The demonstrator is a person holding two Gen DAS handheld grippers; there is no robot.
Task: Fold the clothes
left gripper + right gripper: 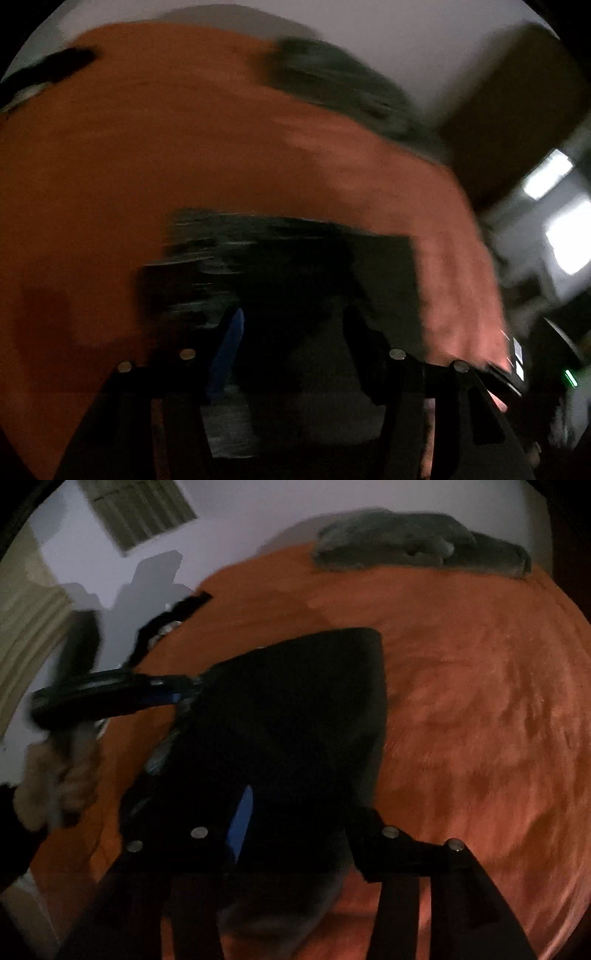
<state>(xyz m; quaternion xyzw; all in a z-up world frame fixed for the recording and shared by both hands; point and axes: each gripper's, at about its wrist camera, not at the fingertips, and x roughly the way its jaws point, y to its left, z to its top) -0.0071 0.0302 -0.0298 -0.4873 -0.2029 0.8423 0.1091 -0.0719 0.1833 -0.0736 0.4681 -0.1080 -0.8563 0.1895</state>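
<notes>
Plain orange bed cover (480, 701), black garment (295, 709), grey folded clothes (417, 542), blue pad on black tool (291, 812)

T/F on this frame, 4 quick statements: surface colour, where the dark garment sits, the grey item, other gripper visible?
1. The bed cover is orange. True.
2. The dark garment lies between the right gripper's fingers. True.
3. The grey clothing lies right beside the dark garment. False: it sits at the far edge, apart from it.
4. The left gripper is absent from the right wrist view. False: it shows at the garment's left edge.
</notes>
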